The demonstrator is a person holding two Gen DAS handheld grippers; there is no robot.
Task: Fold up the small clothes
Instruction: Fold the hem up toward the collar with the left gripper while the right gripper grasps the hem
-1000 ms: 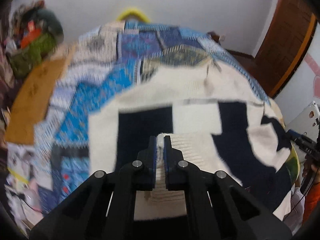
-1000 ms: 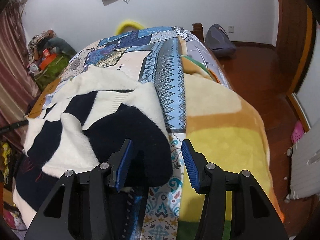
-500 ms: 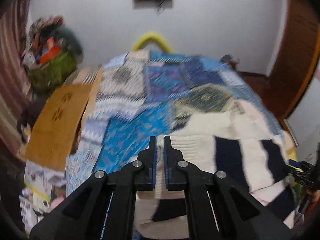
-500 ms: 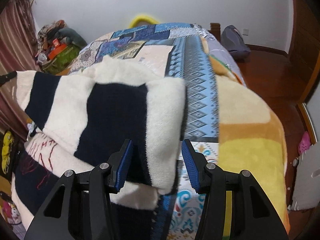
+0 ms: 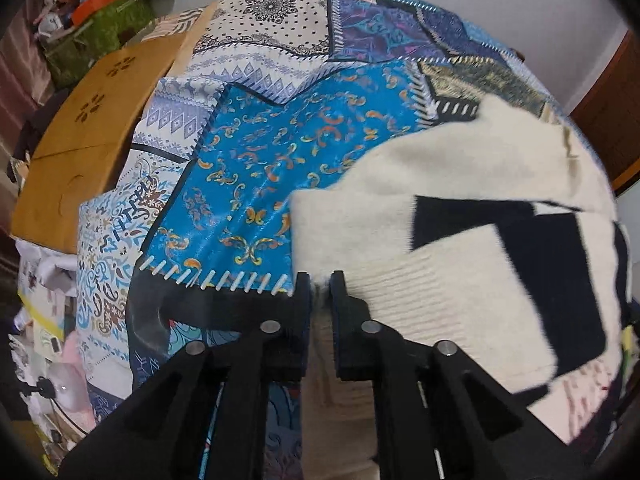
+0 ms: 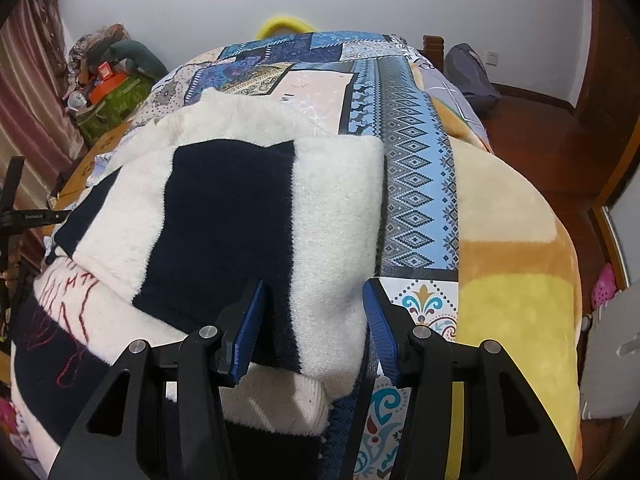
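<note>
Left wrist view: the left gripper (image 5: 319, 289) points steeply down at the quilt (image 5: 256, 168). Its jaws are opening, with a thin cream edge of the sweater (image 5: 460, 216) in the narrow gap between them; whether the pads still press on it I cannot tell. The cream and navy sweater lies folded on the right half of the quilt, 1 ribbed flap nearest the fingers. A cardboard box (image 5: 76, 136) stands far left. In the right wrist view the right gripper (image 6: 313, 322) stands half open astride the near fold of the sweater (image 6: 240, 216); its 2 blue pads (image 6: 249, 330) flank the fabric without visibly squeezing it. A yellow blanket (image 6: 516, 280) lies to the right.
</note>
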